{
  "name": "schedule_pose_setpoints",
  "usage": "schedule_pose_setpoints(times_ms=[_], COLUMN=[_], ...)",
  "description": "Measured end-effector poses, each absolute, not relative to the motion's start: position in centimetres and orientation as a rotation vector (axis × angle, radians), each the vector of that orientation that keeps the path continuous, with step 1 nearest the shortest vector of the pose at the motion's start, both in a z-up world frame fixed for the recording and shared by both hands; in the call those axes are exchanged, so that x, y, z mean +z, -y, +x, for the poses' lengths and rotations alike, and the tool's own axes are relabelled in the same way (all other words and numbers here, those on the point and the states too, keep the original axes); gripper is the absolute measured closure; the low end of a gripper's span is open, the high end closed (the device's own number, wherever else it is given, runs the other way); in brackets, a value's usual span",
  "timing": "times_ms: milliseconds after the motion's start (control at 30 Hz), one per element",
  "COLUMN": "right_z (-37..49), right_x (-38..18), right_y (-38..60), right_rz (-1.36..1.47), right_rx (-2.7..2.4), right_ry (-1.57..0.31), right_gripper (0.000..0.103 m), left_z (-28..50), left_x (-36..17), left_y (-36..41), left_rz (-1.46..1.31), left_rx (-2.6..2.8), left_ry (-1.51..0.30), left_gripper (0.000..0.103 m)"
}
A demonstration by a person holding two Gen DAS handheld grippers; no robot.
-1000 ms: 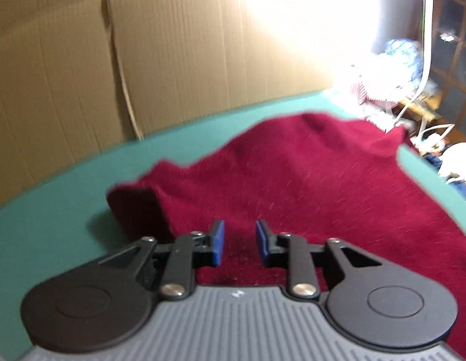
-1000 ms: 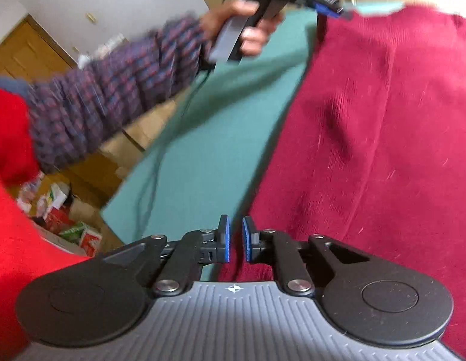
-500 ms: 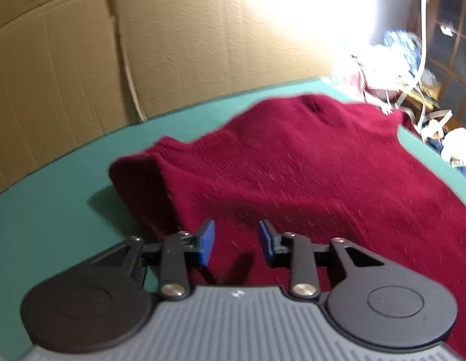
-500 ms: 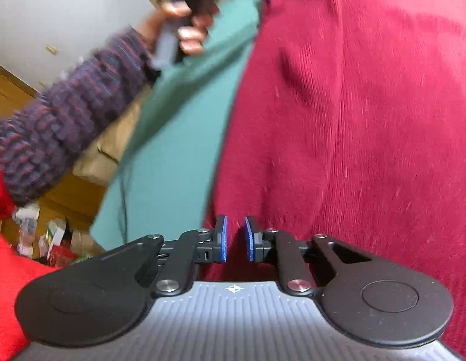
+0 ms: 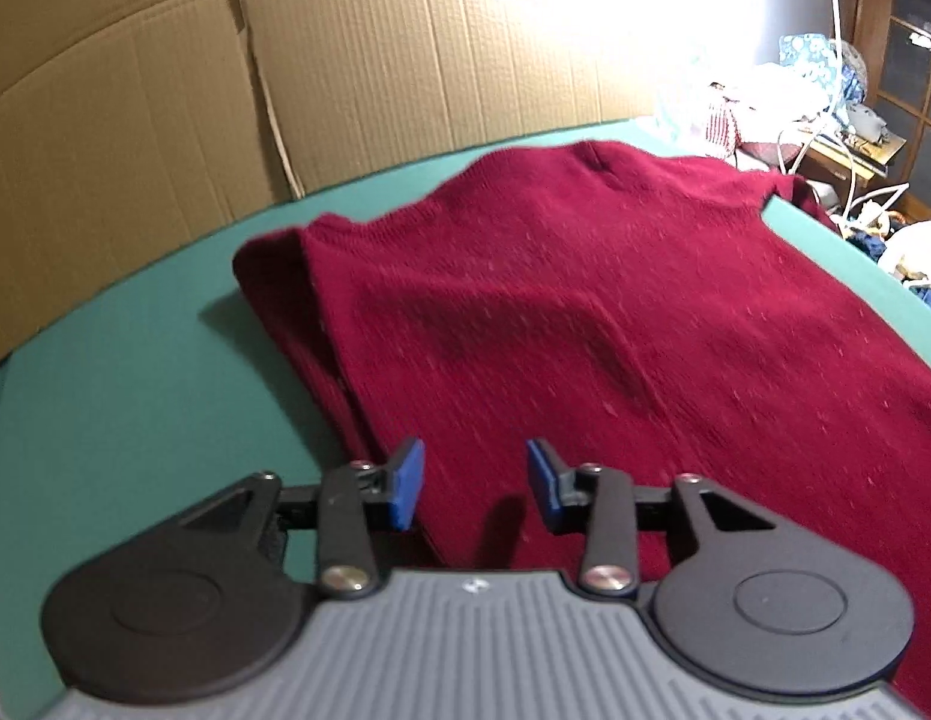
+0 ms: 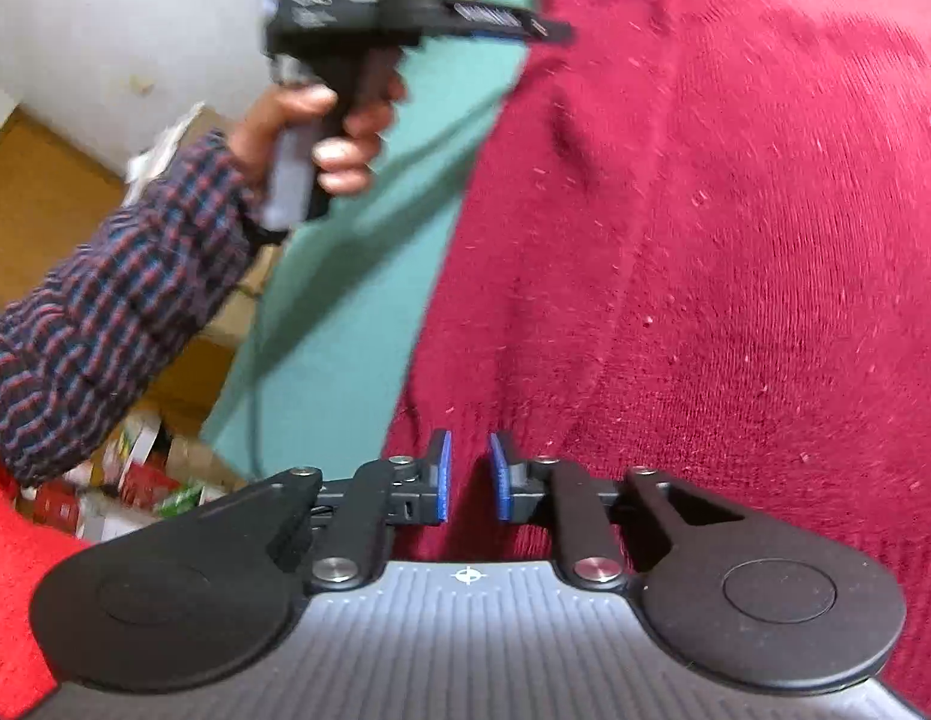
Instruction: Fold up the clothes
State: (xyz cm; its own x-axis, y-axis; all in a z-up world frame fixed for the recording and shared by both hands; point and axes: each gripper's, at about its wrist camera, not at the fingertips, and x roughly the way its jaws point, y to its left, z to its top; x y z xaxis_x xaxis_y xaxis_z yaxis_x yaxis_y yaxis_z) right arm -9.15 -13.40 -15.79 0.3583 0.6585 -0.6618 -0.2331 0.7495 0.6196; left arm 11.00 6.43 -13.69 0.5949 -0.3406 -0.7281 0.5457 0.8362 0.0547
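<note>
**Left wrist view: sweater flat, both grippers over its near edge**

From my left wrist camera I saw the dark red knit sweater [image 5: 585, 312] spread across the green table cover [image 5: 123, 372], with its left side doubled into a fold that stood a little proud of the cloth. My left gripper [image 5: 474, 489] hovered above the sweater's near edge with its blue pads [image 5: 405, 483] spread well apart and nothing between them. Behind the table stood a wall of flattened cardboard [image 5: 285, 78], and far to the right lay a cluttered heap of household things [image 5: 795, 102], washed out by a strong light. None of that showed from the other side.

My right wrist camera gave what the left could not: my own left hand [image 6: 321, 138] in a plaid sleeve [image 6: 105, 312], wrapped around the handle of the left gripper [image 6: 549, 30], whose tips reached the far left edge of the sweater [image 6: 735, 240]. Whether they touched the knit I could not tell, as that part was blurred. My right gripper [image 6: 470, 477] sat over the sweater's near hem with its pads [image 6: 442, 474] only narrowly parted, and no cloth was caught between them. The table cover [image 6: 345, 312] showed as a strip along the sweater's left side, and boxes and packets [image 6: 141, 474] lay on the floor below.
</note>
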Motion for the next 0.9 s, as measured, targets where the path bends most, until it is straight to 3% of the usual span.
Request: schedule_pose_setpoints(times_ms=[100, 200, 367, 600, 733, 900], right_z=[-9.5, -10.5, -13.4, -14.7, -15.4, -15.4], right_x=[-15.0, -13.5, -13.2, -15.0, -15.3, -13.4], right_y=[15.2, 18.7, 24.2, 27.9, 28.9, 29.5], right_rz=[0.411, 0.453, 0.489, 0.502, 0.498, 0.503], right_rx=[0.601, 0.587, 0.465, 0.355, 0.361, 0.289], right_ry=[-1.064, -1.0, -0.936, -0.978, -1.036, -0.982], right_gripper=[0.082, 0.082, 0.081, 0.081, 0.085, 0.078], left_z=[10.8, 9.3, 2.8, -9.3, -13.8, -15.5], left_x=[-14.8, -13.5, -11.0, -13.5, -14.0, -13.3], left_y=[-6.4, -6.7, -6.3, -4.2, -4.3, -4.7], left_rz=[0.27, 0.224, 0.2, 0.241, 0.236, 0.274], left_rx=[-0.447, -0.411, -0.447, -0.503, -0.493, -0.567], left_ry=[-0.812, -0.806, -0.773, -0.873, -0.893, -0.929], left_gripper=[0.048, 0.062, 0.061, 0.06, 0.049, 0.049])
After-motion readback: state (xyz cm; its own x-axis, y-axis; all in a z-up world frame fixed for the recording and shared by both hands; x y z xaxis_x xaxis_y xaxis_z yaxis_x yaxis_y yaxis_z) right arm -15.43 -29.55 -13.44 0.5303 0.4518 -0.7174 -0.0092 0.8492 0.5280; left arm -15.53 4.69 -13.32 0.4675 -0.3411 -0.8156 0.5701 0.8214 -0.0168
